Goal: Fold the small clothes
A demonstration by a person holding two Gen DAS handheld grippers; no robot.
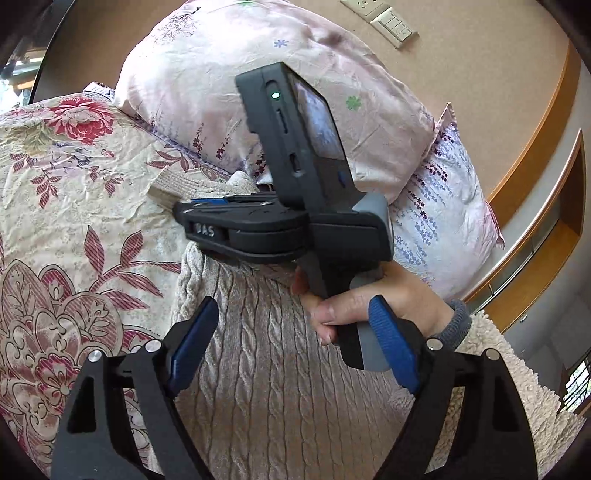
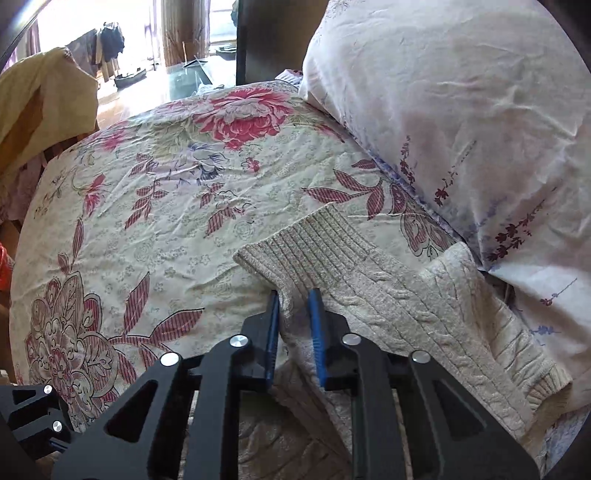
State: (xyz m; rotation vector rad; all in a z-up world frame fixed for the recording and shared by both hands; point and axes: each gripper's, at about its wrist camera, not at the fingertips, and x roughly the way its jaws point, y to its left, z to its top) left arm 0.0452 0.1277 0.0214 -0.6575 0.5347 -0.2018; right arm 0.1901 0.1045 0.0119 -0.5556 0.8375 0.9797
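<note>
A beige cable-knit sweater lies on the floral bedspread, its body spread under my left gripper. That gripper hovers over the knit, open, with nothing between its blue pads. A hand holds my right gripper just beyond it, pointing left and down at the sleeve. In the right wrist view the right gripper is shut on the sweater's sleeve, a fold of knit pinched just behind the ribbed cuff.
Two pale flowered pillows are stacked at the head of the bed, right beside the sleeve. A yellow cloth hangs off the bed's far left. A wall with a switch plate and wooden trim lies behind the pillows.
</note>
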